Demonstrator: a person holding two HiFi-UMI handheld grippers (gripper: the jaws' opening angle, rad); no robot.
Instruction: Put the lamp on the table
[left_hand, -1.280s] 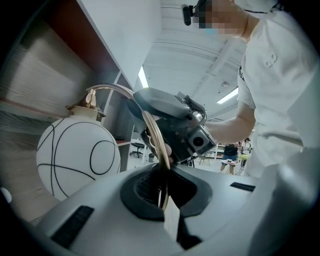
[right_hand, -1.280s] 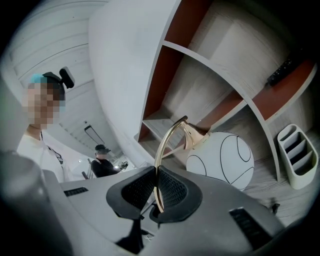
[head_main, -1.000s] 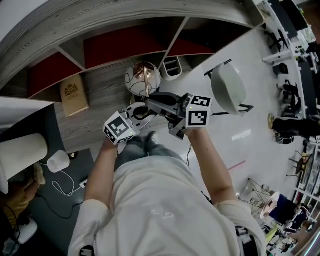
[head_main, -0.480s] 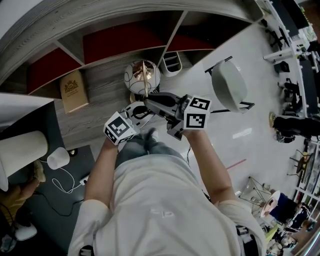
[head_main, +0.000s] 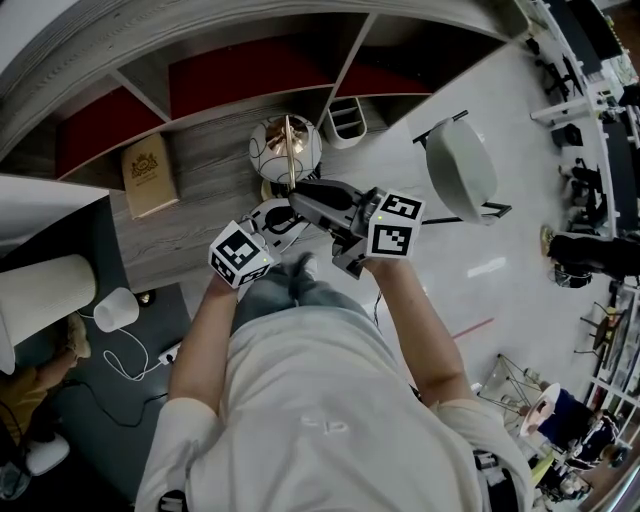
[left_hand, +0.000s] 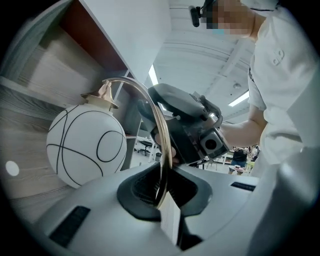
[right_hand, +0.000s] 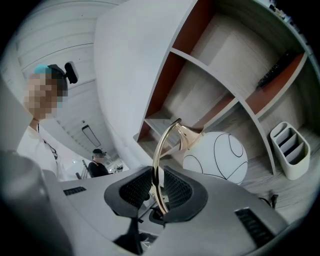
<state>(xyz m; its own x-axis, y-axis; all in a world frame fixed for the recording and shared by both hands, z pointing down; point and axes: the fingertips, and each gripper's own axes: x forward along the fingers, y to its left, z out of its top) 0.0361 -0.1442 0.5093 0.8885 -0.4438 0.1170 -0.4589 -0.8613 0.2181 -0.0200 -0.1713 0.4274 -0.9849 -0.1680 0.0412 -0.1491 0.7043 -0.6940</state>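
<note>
The lamp has a white globe (head_main: 272, 152) (left_hand: 85, 145) (right_hand: 216, 157) with black lines, hung from a curved gold arm (head_main: 290, 150) (left_hand: 159, 140) (right_hand: 159, 145). It is held in front of the wooden shelf unit (head_main: 200, 150). My left gripper (head_main: 283, 217) (left_hand: 161, 187) is shut on the gold arm low down. The right gripper (head_main: 300, 195) (right_hand: 157, 187) reaches in from the right, and its jaws are opening. The arm stands between them with a gap beside it.
A brown book (head_main: 145, 178) lies on the shelf at the left, and a white slotted holder (head_main: 345, 120) (right_hand: 290, 150) stands at the right. A white round stool (head_main: 460, 170) is on the floor. At the far left are a dark table (head_main: 60, 240), a pale lampshade (head_main: 40, 300) and a white speaker (head_main: 115, 310).
Both grippers and the lamp stay in nearly the same place in front of the shelf. The view has shifted only slightly.
</note>
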